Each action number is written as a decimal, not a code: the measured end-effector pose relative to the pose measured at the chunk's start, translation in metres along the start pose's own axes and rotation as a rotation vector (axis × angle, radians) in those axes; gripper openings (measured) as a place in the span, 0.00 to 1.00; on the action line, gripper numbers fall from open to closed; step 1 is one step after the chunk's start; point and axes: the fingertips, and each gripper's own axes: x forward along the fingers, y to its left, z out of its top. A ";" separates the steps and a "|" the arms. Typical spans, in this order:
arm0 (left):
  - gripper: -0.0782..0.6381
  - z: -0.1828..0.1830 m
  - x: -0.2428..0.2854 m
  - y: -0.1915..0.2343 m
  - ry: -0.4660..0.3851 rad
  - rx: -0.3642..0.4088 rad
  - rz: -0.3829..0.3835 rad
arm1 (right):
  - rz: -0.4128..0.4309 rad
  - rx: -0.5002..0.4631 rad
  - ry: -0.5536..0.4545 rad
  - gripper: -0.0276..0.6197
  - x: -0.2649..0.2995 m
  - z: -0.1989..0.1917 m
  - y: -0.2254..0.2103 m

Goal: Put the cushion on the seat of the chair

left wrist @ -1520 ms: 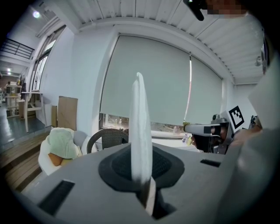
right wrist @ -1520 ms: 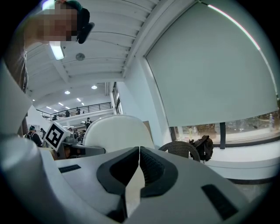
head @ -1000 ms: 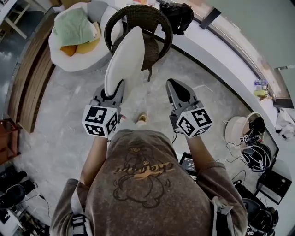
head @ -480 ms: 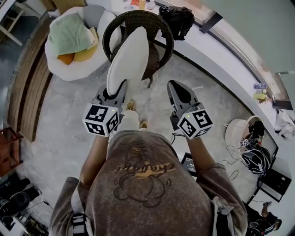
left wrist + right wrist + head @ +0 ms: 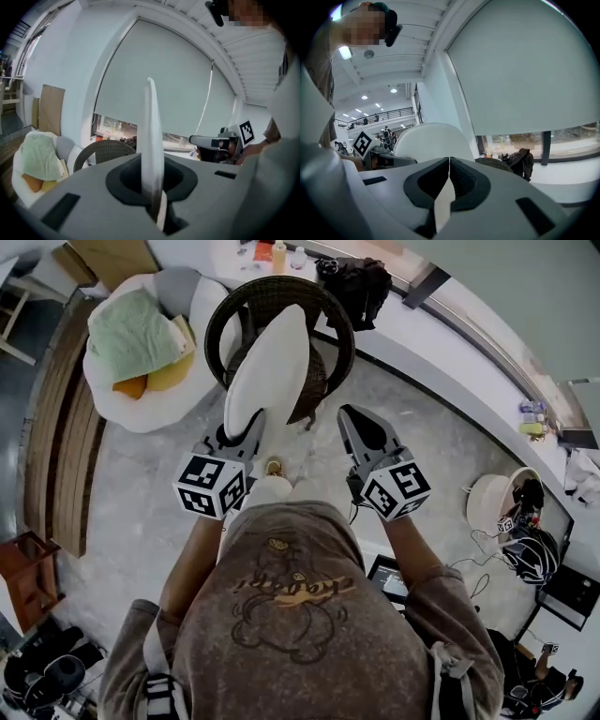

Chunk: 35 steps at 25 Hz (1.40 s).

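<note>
1. L gripper [image 5: 246, 430]: jaws were clamped on the lower edge of the white cushion [image 5: 272, 362]. The cushion stood on edge and rose toward 12 o'clock in the head view.
2. Cushion posn: its upper part overlapped the wicker chair [image 5: 330, 306] at 12 o'clock. It was not lying flat on the seat. Contact w/ the chair could not be determined.
3. R gripper [image 5: 345, 414]: jaws were together w/ nothing between them. It sat near the cushion's lower end, at its 3 o'clock, apart from it.
4. Container A: round white tub seat [image 5: 131, 413] at 10 o'clock. Contents:
   - green cloth [image 5: 136, 329] on top
   - yellow cushion [image 5: 176, 371] and orange cushion [image 5: 131, 387] below the cloth
   - grey cushion [image 5: 173, 287] at the far side
5. Container B: white round tub [image 5: 473, 501] on the floor at 3 o'clock. It held a dark device [image 5: 523, 495]; type unclear.
6. White ledge [image 5: 441, 343] ran behind the chair. A black bag [image 5: 361, 282] was on it at 1 o'clock, and bottles [image 5: 279, 255] stood at 12 o'clock.
7. Brown stool [image 5: 28, 573] stood at 8 o'clock.
</note>
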 end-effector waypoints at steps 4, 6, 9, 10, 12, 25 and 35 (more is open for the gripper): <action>0.17 0.005 0.020 0.007 0.018 -0.009 -0.022 | -0.020 0.021 0.019 0.08 0.015 -0.003 -0.010; 0.17 0.006 0.030 0.008 0.026 -0.013 -0.028 | -0.026 0.032 0.024 0.08 0.019 -0.005 -0.017; 0.17 0.010 0.040 0.009 0.032 -0.020 -0.031 | -0.030 0.041 0.036 0.08 0.024 -0.005 -0.028; 0.17 0.011 0.043 0.011 0.033 -0.023 -0.030 | -0.028 0.042 0.041 0.08 0.026 -0.005 -0.031; 0.17 0.013 0.048 0.015 0.036 -0.030 -0.027 | -0.022 0.045 0.054 0.08 0.030 -0.005 -0.037; 0.17 -0.010 0.107 0.043 0.086 -0.092 -0.051 | 0.007 0.065 0.133 0.08 0.067 -0.044 -0.073; 0.17 -0.067 0.161 0.086 0.120 -0.225 -0.048 | -0.043 0.099 0.146 0.08 0.097 -0.100 -0.119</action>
